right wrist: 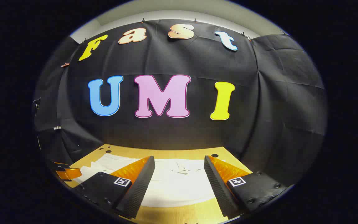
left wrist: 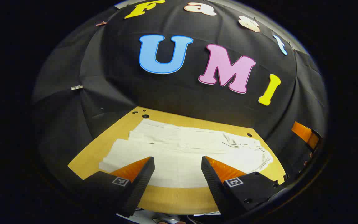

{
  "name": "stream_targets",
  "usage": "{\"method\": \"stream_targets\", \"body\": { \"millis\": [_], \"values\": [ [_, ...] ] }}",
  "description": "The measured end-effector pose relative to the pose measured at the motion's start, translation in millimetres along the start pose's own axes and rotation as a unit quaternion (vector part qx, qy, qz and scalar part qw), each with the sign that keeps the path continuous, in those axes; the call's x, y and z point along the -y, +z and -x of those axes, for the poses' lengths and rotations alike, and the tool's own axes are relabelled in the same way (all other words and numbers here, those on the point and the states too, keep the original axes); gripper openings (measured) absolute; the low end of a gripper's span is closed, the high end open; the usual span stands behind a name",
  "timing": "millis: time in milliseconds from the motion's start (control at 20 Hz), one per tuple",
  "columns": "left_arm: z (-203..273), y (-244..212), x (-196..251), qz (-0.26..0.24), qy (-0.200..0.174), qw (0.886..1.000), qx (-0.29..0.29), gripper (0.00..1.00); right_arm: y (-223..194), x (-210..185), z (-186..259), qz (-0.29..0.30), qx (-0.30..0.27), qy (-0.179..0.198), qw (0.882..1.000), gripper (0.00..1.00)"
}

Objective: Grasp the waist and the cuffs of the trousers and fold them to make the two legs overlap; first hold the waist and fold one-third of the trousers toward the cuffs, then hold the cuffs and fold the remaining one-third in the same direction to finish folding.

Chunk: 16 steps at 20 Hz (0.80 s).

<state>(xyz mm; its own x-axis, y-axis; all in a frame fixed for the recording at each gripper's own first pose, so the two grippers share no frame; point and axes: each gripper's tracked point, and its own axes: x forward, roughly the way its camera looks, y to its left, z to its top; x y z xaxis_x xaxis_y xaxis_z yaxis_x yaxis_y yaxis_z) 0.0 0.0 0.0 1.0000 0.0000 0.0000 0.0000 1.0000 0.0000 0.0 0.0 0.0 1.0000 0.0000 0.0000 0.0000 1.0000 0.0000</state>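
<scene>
Trousers (left wrist: 185, 155), white and spread lengthwise across the wooden table (left wrist: 179, 199), are the largest item we log; they lie flat with both legs apparently side by side, the gathered waist (left wrist: 250, 149) toward the right end in the left gripper view, the cuffs (left wrist: 120, 152) toward the left. We judge this layout deliberate: waist and cuffs each sit within reach of one tool, so the first lengthwise fold can start cleanly. No fold looks made yet.

Next, the left gripper (left wrist: 177, 169). Its fingers stand wide apart above the near hem, nothing between them, clear of the cloth. We read that as a ready stance.

The right gripper (right wrist: 179, 169) also hangs spread and empty, aimed over the cloth from the waist side.

What differs between views: the left gripper view takes in the whole garment, its creases, and holes in the tabletop at the far corners; at its right edge we see part of the other tool (left wrist: 306, 134). The right gripper view gives a low, foreshortened look, with a small wrinkle (right wrist: 180, 168) in the fabric between its fingers.
</scene>
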Motion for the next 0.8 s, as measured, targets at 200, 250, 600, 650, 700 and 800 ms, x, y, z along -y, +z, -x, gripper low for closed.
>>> {"method": "stream_targets", "body": {
  "millis": [200,250,600,650,700,800],
  "values": [
    [-9.6,3.7,9.5,-0.024,0.000,1.000,0.004,0.96,-6.7,10.0,-11.6,-0.019,-0.010,-0.002,1.000,0.98],
    [-12.9,6.1,13.4,-0.029,-0.004,1.000,0.007,0.96,-6.6,13.7,-14.2,-0.025,-0.011,-0.005,1.000,0.98],
    [-28.6,8.1,24.8,-0.032,-0.003,0.999,0.006,0.96,-15.9,29.5,-31.5,-0.037,-0.022,-0.013,0.999,0.97],
    [-29.4,7.2,25.7,-0.032,-0.001,0.999,0.006,0.96,-18.3,31.4,-33.2,-0.038,-0.025,-0.013,0.999,0.97],
    [-29.4,7.9,25.9,-0.032,0.002,0.999,0.006,0.96,-19.9,33.4,-35.6,-0.038,-0.026,-0.013,0.999,0.97],
    [-33.7,10.3,25.4,-0.019,0.005,1.000,0.002,0.96,-19.0,32.2,-39.8,-0.046,-0.023,0.004,0.999,0.97]
  ]
}}
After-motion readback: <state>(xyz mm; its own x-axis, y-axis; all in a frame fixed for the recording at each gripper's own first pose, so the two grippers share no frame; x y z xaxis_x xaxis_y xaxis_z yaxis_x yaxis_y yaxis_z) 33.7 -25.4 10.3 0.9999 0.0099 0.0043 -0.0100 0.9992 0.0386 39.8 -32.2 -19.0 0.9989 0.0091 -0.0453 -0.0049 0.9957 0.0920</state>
